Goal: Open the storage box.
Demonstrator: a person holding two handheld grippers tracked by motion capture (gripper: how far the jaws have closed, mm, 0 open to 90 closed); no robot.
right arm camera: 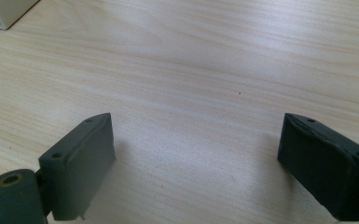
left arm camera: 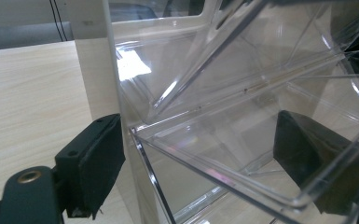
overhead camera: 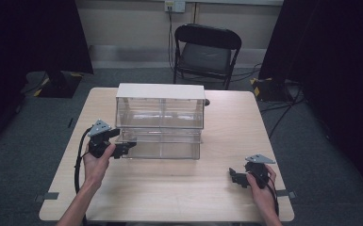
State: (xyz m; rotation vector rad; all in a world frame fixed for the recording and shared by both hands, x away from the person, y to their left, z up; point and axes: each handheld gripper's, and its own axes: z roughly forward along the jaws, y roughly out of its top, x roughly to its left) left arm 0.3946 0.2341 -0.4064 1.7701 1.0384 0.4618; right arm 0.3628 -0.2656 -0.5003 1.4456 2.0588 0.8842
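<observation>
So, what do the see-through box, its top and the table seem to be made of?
The box looks like clear, glossy acrylic or a similar plastic: the table shows through its walls, and they carry bright reflections. Its top is opaque, matte and off-white, perhaps painted board or plastic; I cannot tell which. The table shows pale wood grain with a smooth, low sheen, probably laminate or veneer.

A curtained lab recording bay: black drapes [overhead camera: 23, 33], taped-down table [overhead camera: 179, 197], folding chair [overhead camera: 206, 52], grey carpet [overhead camera: 325, 155].
</observation>
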